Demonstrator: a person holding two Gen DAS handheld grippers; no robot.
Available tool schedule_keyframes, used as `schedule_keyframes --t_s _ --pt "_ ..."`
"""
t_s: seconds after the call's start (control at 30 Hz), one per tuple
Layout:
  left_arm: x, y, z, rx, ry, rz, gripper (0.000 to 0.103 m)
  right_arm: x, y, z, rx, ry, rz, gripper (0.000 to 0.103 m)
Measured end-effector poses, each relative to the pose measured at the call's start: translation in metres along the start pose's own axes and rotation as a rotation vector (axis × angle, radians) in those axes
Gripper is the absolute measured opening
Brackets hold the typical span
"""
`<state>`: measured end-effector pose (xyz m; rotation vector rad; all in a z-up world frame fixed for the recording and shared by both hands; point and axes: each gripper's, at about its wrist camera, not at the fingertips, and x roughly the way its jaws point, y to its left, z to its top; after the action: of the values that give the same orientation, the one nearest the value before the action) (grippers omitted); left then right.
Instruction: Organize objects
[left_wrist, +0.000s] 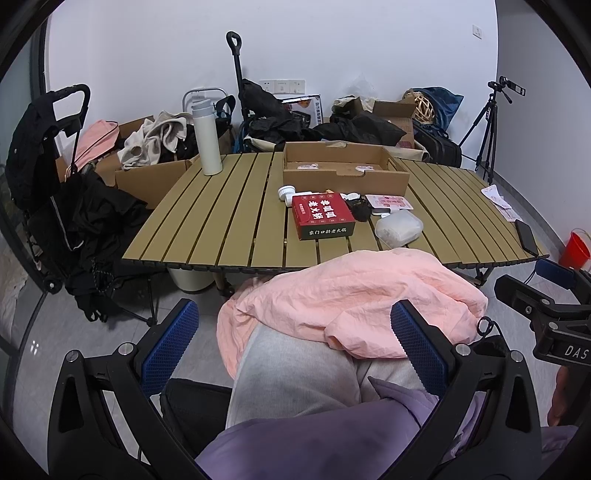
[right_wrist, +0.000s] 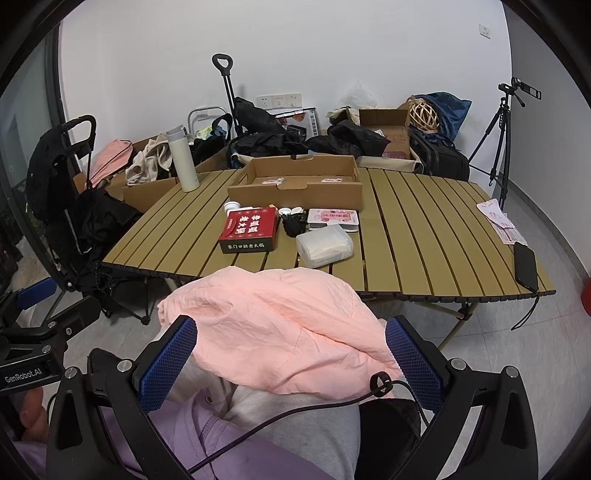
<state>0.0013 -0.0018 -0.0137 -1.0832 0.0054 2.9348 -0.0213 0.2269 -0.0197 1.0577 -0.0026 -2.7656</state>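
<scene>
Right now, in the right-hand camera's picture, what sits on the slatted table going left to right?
White bottle → red box → small black bundle → clear plastic tub → pink paper packets → black phone.

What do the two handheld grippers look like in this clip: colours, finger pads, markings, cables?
Both grippers, left and right, have black angular frames with silver bolts and blue textured pads. "GenRobot.AI" lettering marks the left body, seen from the right wrist view. A thin black cable crosses the lap.

Slatted table (right_wrist: 424, 229) — cardboard tray (right_wrist: 295, 184), red box (right_wrist: 248, 229), flask (right_wrist: 183, 158), phone (right_wrist: 525, 266).
</scene>
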Motion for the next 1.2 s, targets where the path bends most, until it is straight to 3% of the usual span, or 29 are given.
schedule_keyframes --t_s 0.67,0.73,0.8,0.87,0.93,0.97,1.03,1.13,1.2 --pt "0.014 -0.002 0.002 0.004 0.048 -0.038 0.103 0.004 -0.002 -0.002 -0.014 -0.015 0.016 0.103" --pt "0.026 0.002 0.008 -0.003 0.05 -0.056 0.103 0.007 -0.004 0.001 -0.014 -0.046 0.01 0.103" --pt "0.048 0.008 0.017 -0.003 0.002 -0.051 0.103 0.015 -0.008 0.009 -0.026 -0.11 0.018 0.103" --pt "0.078 0.013 0.023 0.012 -0.01 -0.064 0.103 0.034 -0.011 0.019 -0.028 -0.146 0.07 0.103" --pt "0.118 0.015 0.031 0.052 0.12 -0.054 0.103 0.065 -0.01 0.032 -0.054 -0.063 0.087 0.103" --pt "0.132 0.016 0.034 0.054 0.162 -0.079 0.103 0.085 -0.009 0.04 -0.071 0.0 0.101 0.103" --pt "0.167 0.02 0.045 0.03 0.209 -0.118 0.103 0.118 -0.01 0.056 -0.051 0.037 0.138 0.103" --pt "0.21 0.025 0.068 -0.002 0.189 -0.146 0.087 0.174 -0.007 0.082 -0.029 0.095 0.175 0.102" --pt "0.239 0.032 0.085 -0.044 0.185 -0.155 0.078 0.215 0.0 0.099 -0.031 0.137 0.228 0.088"
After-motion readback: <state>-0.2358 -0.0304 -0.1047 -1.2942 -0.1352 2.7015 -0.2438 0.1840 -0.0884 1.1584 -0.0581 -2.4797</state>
